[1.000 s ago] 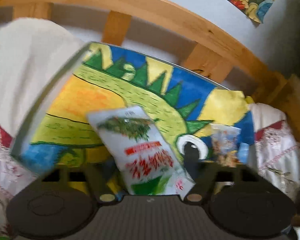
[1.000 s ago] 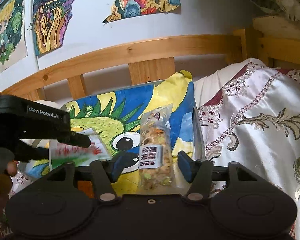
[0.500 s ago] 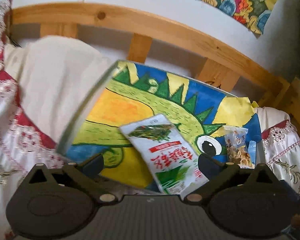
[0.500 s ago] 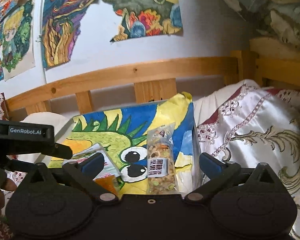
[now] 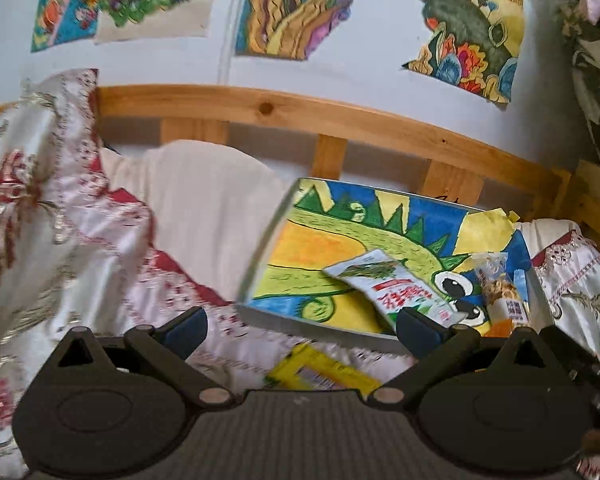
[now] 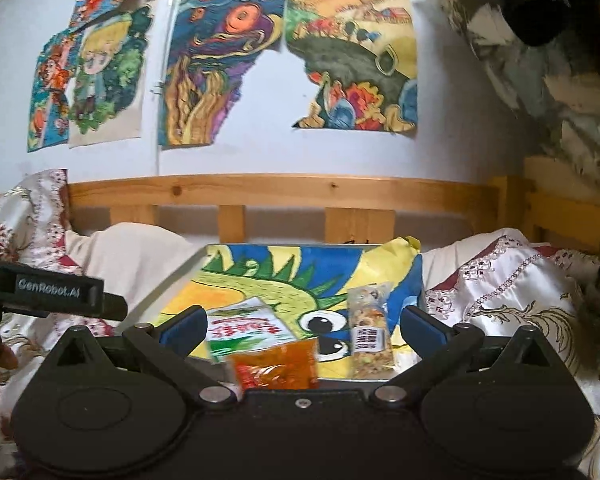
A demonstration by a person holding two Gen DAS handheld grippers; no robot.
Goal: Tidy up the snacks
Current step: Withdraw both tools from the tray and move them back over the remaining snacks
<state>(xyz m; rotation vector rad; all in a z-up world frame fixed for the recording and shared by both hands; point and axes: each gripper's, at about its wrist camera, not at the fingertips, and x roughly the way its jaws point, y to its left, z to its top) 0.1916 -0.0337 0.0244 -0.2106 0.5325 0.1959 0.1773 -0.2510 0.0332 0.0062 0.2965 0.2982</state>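
We saw a bed with a wooden rail point(image 6: 284, 190) along the wall and embroidered satin bedding point(image 5: 60, 248) bunched on both sides. A flat board painted with a green-and-yellow dragon point(image 6: 300, 276) lay on the bed against the rail.

Three snacks sat on the board:
- white-and-green snack bag point(image 6: 246, 330), left of the dragon's eyes
- clear nut-mix pack point(image 6: 370, 332), upright on the right side, well apart from the white bag
- orange packet point(image 6: 276, 368) at the near edge, touching the white bag's lower right corner

A yellow packet point(image 5: 320, 372) lay on the bedding just in front of the board's near edge, blurred in the left wrist view.

Left gripper point(image 5: 300, 326): jaws spread wide, nothing between them, hovering over the bedding left of the board; white bag just beyond its right fingertip.

Right gripper point(image 6: 300, 326): jaws also spread wide and holding nothing, framing the white bag, orange packet and nut-mix pack from the near side.
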